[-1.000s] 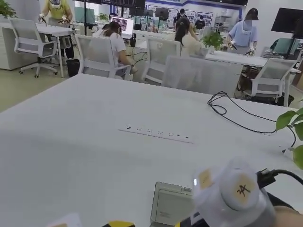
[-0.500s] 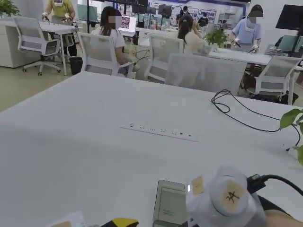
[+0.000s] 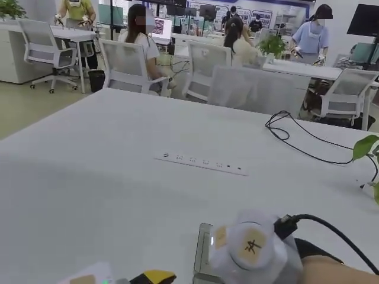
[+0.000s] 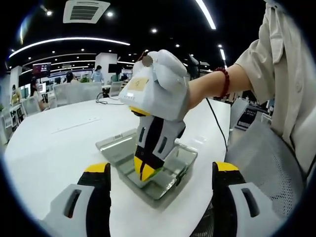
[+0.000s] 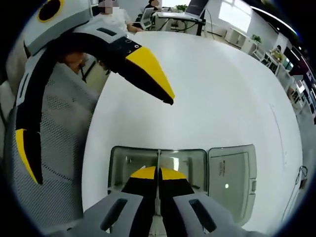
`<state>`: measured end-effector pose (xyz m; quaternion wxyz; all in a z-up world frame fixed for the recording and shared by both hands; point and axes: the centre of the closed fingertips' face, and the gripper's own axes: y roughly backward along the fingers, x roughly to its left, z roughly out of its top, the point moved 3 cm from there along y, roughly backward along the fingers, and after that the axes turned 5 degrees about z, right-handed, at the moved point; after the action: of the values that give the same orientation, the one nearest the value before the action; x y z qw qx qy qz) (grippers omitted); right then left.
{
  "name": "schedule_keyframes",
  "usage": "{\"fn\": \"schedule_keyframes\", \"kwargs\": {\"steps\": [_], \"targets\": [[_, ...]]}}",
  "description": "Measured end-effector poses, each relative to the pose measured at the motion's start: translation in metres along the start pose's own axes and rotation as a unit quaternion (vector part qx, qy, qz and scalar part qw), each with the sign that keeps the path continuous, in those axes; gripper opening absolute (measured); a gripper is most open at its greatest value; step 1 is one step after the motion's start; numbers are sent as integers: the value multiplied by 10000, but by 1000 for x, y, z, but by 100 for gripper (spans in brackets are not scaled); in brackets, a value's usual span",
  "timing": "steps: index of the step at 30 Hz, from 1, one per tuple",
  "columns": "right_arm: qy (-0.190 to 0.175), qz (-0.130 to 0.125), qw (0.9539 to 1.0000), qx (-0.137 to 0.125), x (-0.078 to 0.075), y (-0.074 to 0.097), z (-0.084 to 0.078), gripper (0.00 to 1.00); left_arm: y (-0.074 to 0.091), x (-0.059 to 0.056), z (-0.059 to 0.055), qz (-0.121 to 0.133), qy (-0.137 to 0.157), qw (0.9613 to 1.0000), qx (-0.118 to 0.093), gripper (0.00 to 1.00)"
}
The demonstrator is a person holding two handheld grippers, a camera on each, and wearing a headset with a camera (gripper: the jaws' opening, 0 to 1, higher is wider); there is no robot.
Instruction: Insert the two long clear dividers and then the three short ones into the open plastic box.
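Note:
The clear plastic box (image 5: 117, 165) lies near the table's front edge with its lid (image 5: 229, 182) folded open beside it. My right gripper (image 5: 159, 170) points down into the box, jaws shut on a thin clear divider (image 5: 159, 157) that I see edge-on as a fine line across the tray. From the left gripper view the right gripper (image 4: 145, 175) has its tips inside the box (image 4: 177, 175). My left gripper (image 4: 162, 168) hovers close in front of the box, jaws wide open and holding nothing. In the head view the right gripper (image 3: 251, 248) covers most of the box.
A socket strip (image 3: 201, 163) is set into the middle of the white table (image 3: 106, 177), and a black cable (image 3: 296, 139) loops at the far right. Plant leaves (image 3: 367, 147) hang over the right edge. A mesh chair (image 5: 64, 128) sits against the near edge. People work at desks behind.
In the head view the right gripper has shifted left over the box. The yellow tip of the left gripper has come up at the bottom edge.

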<state>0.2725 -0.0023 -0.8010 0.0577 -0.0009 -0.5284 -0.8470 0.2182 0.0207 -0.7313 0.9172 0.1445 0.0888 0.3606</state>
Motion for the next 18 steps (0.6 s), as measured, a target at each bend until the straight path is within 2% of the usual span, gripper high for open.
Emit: {"fn": "schedule_keyframes", "kwargs": {"steps": [7,10,18], "targets": [[-31,21,10000,90,0,2,-1,2,0,0,0,19,-16,10000,15,87],[-151,15,9999,68,-1,2,-1,2,0,1,-1,25,-6,10000,23,87],[-135,-23,9999,-22,0,3,-3,3,0,0,-1,35,-34,10000,37,88]]}}
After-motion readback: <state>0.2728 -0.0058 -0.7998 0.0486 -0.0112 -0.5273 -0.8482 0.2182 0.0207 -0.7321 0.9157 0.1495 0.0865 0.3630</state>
